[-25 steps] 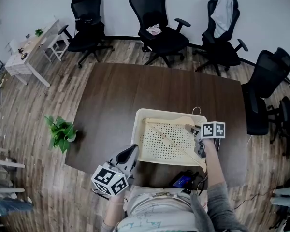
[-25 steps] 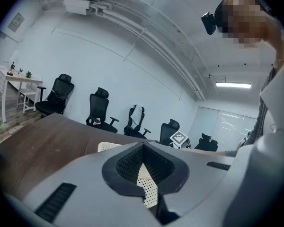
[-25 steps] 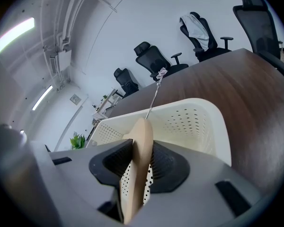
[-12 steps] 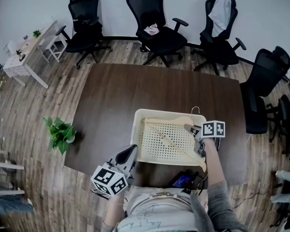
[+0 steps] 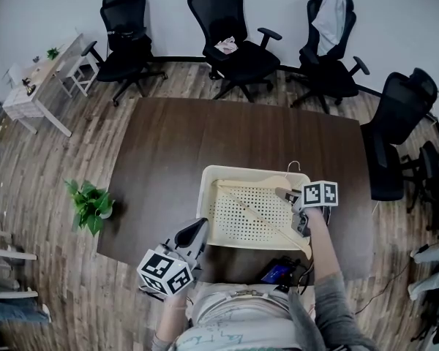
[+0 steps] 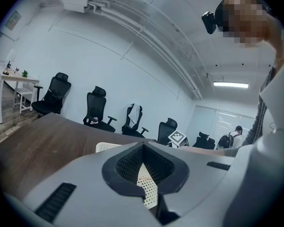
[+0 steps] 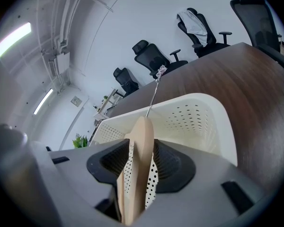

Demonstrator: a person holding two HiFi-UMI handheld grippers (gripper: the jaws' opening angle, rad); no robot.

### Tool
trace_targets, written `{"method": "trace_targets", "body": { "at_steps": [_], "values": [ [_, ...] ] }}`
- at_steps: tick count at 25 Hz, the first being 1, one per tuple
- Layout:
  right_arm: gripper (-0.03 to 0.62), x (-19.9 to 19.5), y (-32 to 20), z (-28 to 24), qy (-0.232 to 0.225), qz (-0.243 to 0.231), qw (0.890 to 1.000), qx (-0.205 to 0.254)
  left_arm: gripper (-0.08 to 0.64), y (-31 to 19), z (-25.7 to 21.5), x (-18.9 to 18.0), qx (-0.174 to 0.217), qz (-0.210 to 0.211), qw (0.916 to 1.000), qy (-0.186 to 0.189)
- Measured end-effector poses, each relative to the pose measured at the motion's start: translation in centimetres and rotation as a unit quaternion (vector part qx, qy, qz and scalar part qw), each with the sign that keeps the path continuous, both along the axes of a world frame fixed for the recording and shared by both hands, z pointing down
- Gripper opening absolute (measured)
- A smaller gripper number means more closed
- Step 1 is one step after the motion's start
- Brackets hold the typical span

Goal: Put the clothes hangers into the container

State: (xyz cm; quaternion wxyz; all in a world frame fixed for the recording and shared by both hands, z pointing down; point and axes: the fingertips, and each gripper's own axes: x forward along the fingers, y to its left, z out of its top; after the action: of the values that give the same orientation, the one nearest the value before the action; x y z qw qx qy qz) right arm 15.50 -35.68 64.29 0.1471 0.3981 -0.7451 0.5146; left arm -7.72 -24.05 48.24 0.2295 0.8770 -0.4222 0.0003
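Dark table (image 5: 205, 137) carries cream basket (image 5: 203, 205) with wooden hanger (image 5: 257, 213) inside.

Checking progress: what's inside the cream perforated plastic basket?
One wooden clothes hanger between the jaws of the right gripper, which have just been opening, pads off it. A corner of the cream plastic basket under that gripper is covered.

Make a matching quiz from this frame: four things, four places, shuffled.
Things:
1. wooden hanger
2. basket
3. potted plant
4. pale garment

Places:
A. on the floor, left of the table in the head view
B. draped over a chair back
C. on the table
D. in the basket

Pairs: 1-D, 2-C, 3-A, 4-B
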Motion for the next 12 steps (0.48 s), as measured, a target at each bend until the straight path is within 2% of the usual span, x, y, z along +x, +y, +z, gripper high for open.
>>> {"method": "trace_targets", "body": {
  "at_steps": [6,12],
  "values": [
    [0.210,-0.04,-0.10,0.28,0.012,0.000,1.000,-0.002,0.011,0.07,0.00,0.08,-0.002,0.002,1.0000,-0.002],
    [0.244,-0.02,0.22,0.95,0.092,-0.025,0.995,-0.002,0.011,0.14,-0.11,0.10,-0.003,0.002,1.0000,-0.001]
  ]
}}
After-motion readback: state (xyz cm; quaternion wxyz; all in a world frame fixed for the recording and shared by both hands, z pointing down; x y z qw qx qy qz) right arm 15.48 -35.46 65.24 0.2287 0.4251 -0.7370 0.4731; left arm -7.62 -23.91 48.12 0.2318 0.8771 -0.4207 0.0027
